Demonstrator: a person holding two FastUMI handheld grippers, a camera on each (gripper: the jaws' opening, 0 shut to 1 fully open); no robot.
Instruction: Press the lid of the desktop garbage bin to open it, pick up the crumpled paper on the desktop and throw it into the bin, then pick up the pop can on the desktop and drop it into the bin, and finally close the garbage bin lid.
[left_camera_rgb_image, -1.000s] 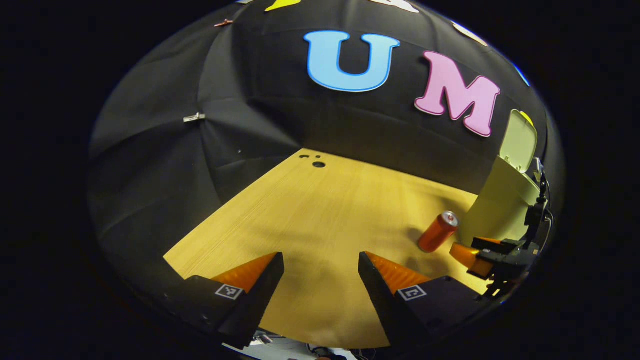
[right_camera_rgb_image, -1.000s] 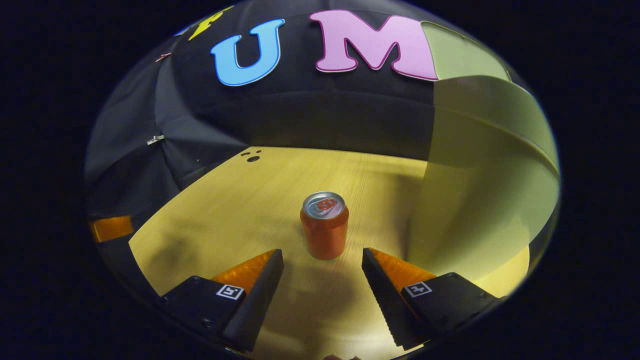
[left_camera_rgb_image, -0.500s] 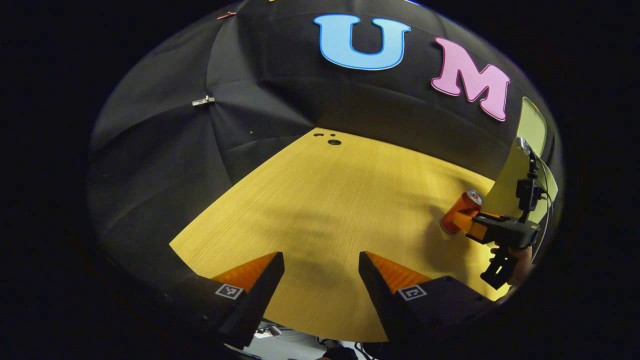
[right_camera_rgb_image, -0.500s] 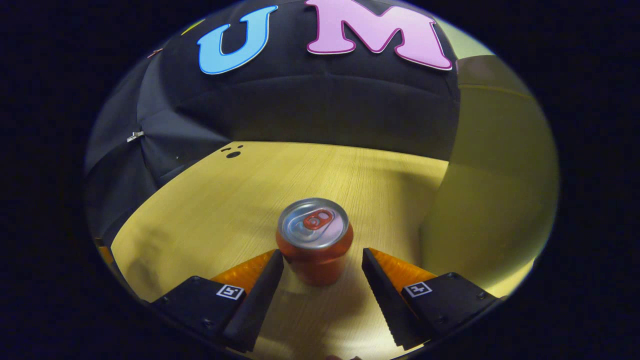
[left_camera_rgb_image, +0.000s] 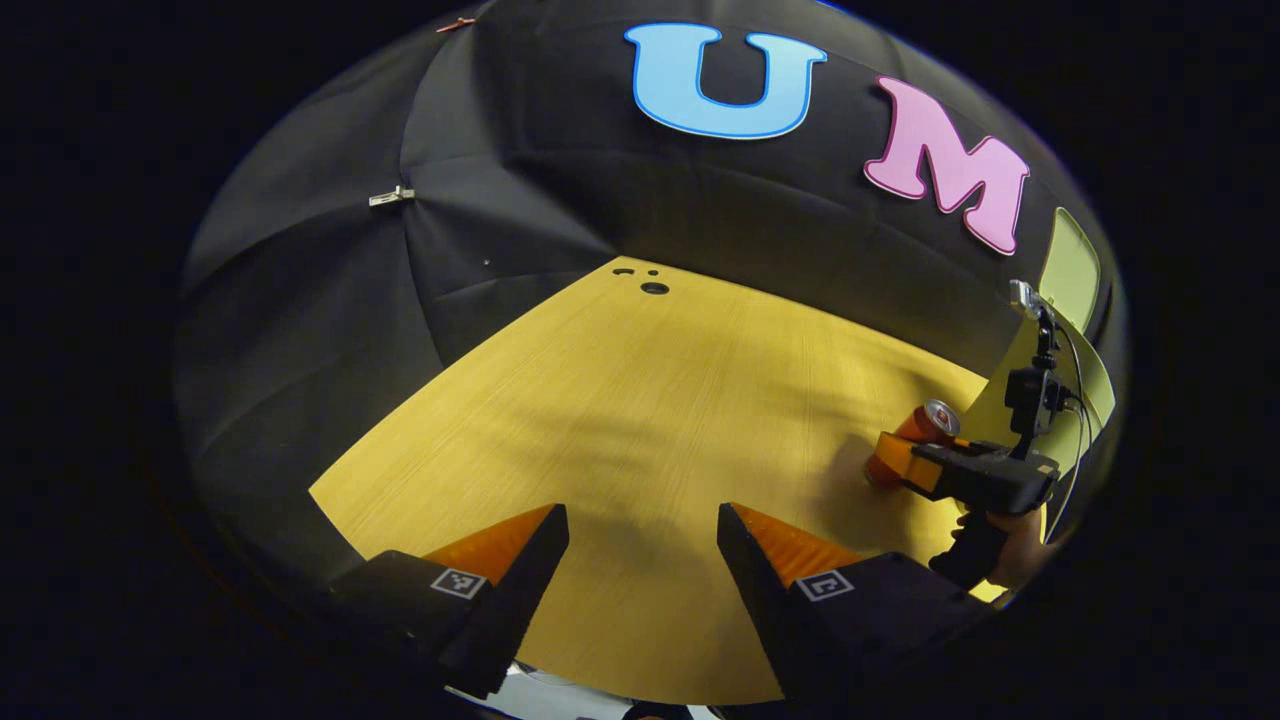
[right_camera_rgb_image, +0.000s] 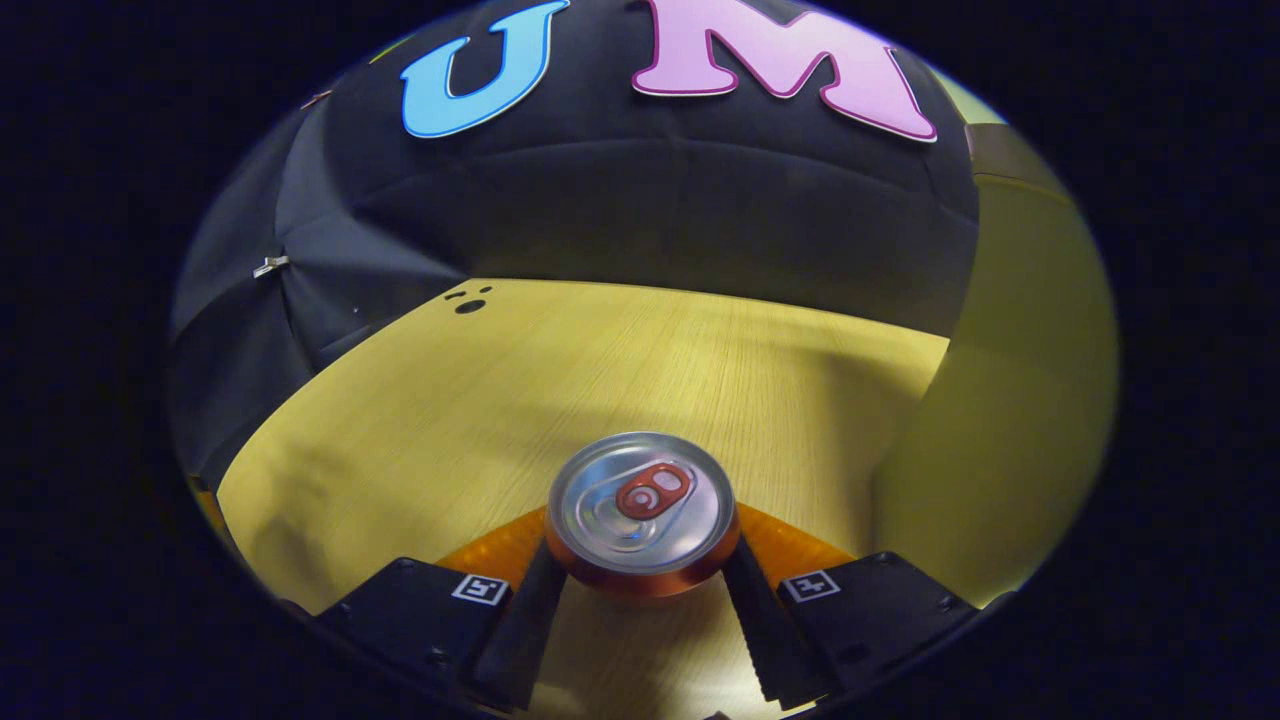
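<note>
My right gripper (right_camera_rgb_image: 640, 590) clasps the upright can (right_camera_rgb_image: 640, 505) beside the bin (right_camera_rgb_image: 1010, 400); my left gripper (left_camera_rgb_image: 640, 560) hangs released above the table (left_camera_rgb_image: 640, 400).

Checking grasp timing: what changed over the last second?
The right gripper advanced on the pop can and closed; its fingers now sit against the can's two sides, where before they stood open short of it. The left gripper view shows it at the can too. Unchanged: can upright on the desk, bin lid up, left gripper open, holding nothing.
</note>
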